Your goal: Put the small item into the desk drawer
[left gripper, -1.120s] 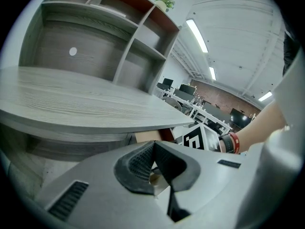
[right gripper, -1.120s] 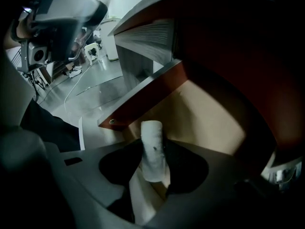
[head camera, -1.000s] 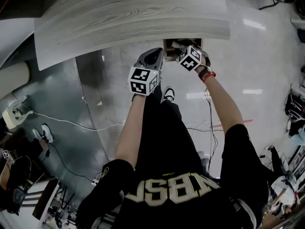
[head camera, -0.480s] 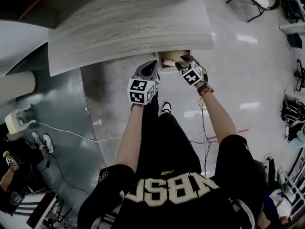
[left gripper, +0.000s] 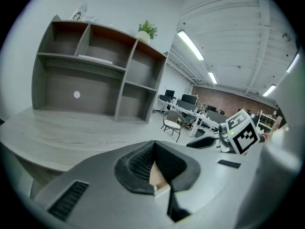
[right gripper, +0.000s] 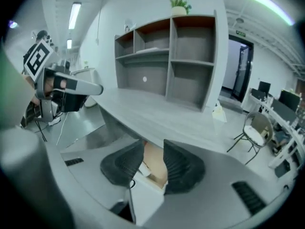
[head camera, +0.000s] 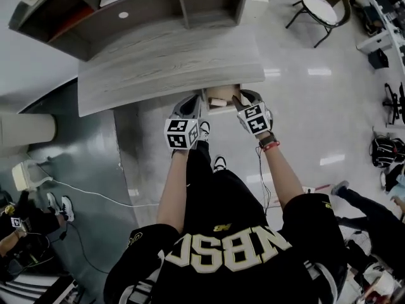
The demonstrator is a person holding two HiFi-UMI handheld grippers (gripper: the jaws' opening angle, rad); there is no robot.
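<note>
The right claw (right gripper: 153,149) is closing empty over the drawer (head camera: 225,108); the left claw (left gripper: 153,144) is pressed together. The small item (head camera: 218,99) is judged light and is best gripped across its sides

Black lettered jersey (head camera: 228,246), seemingly red wristband (head camera: 271,145)

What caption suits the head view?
Left claw and closing, empty right claw at the open drawer of the grey desk.

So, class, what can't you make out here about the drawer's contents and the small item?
- Head view: drawer interior, mostly covered by the desk top and right gripper; contents too small.
- Right gripper view: pale scrap between the closing jaws, ungripped, cut off by the pads; unidentifiable.
- Left gripper view: tan surface behind the left gripper, mostly hidden.
</note>
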